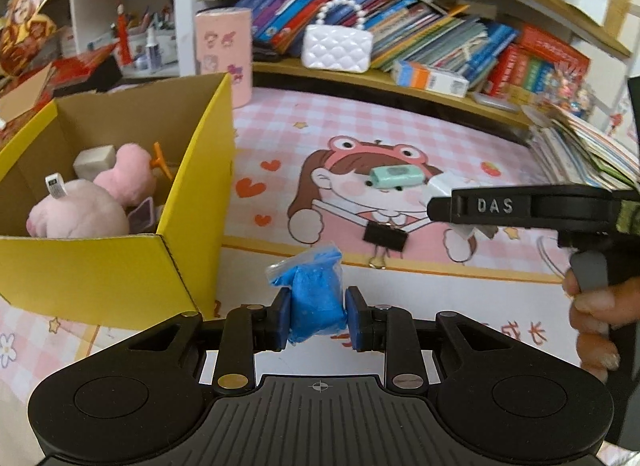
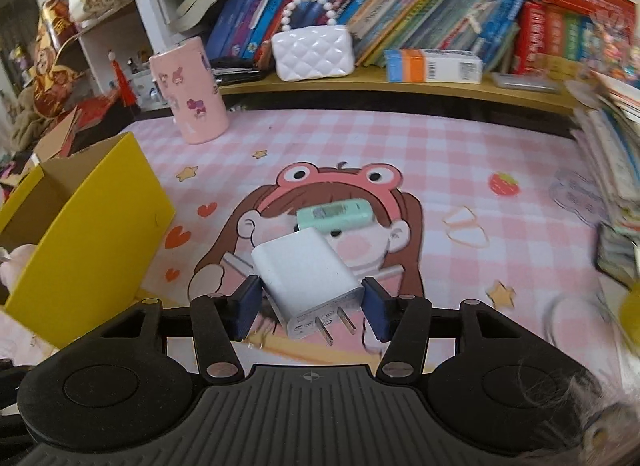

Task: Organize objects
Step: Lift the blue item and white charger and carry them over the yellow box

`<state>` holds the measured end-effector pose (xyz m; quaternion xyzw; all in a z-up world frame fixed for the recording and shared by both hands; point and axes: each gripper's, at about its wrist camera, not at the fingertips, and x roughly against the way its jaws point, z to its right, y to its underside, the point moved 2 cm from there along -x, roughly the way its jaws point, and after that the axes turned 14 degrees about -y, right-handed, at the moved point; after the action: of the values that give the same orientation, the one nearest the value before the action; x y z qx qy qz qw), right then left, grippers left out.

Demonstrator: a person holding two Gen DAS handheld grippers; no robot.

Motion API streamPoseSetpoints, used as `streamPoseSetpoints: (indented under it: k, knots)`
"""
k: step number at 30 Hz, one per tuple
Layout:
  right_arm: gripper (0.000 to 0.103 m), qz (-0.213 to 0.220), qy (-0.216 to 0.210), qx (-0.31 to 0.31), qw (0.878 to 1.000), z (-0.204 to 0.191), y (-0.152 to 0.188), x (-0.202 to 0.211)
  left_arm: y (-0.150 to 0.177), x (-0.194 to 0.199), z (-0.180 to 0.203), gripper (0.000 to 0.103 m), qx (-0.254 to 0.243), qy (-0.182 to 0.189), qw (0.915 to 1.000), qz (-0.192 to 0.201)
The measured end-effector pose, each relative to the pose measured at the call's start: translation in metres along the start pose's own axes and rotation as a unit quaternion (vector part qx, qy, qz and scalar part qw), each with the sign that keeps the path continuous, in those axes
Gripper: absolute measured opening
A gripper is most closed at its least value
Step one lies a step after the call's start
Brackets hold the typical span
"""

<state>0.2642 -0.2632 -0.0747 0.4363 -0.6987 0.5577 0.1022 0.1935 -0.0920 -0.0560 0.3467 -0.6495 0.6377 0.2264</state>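
Observation:
My left gripper (image 1: 318, 320) is shut on a small clear bag of blue clay (image 1: 316, 286), held above the mat just right of the yellow cardboard box (image 1: 200, 169). Inside the box lie pink plush toys (image 1: 80, 209) and a white block (image 1: 94, 159). My right gripper (image 2: 314, 306) is shut on a white charger plug (image 2: 304, 270), prongs pointing back toward the camera, lifted over the cartoon mat. In the left wrist view, that gripper comes in from the right, with a hand on its handle. A mint green device (image 2: 334, 211) and a black binder clip (image 1: 385, 240) lie on the mat.
A pink cup (image 2: 192, 89) stands at the mat's back left. A white quilted purse (image 2: 312, 51) and rows of books sit on the shelf behind. A leaning pile of books (image 2: 616, 169) crowds the right edge. Rubber bands (image 2: 466, 229) lie on the mat's right side.

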Motion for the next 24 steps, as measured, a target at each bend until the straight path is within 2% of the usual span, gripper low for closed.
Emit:
streamPoseSetpoints:
  k: [5,12,17,24]
  knots:
    - [0.051,0.01,0.026,-0.008,1.0,-0.015,0.019,0.026,0.004,0.012,-0.005,0.026,-0.015,0.023,0.9995,0.018]
    - [0.051,0.016,0.057,-0.063,0.996,-0.04,0.052,0.052,0.016,0.025,-0.026,0.026,-0.027,0.047,0.9982,0.025]
    - [0.051,0.0,0.051,-0.111,0.993,-0.067,0.079,0.055,0.03,0.035,-0.055,0.026,-0.019,0.047,0.9984,0.022]
    - [0.051,-0.029,0.028,-0.073,0.997,-0.128,0.105,0.046,0.051,0.052,-0.116,0.026,0.011,0.027,0.9994,0.016]
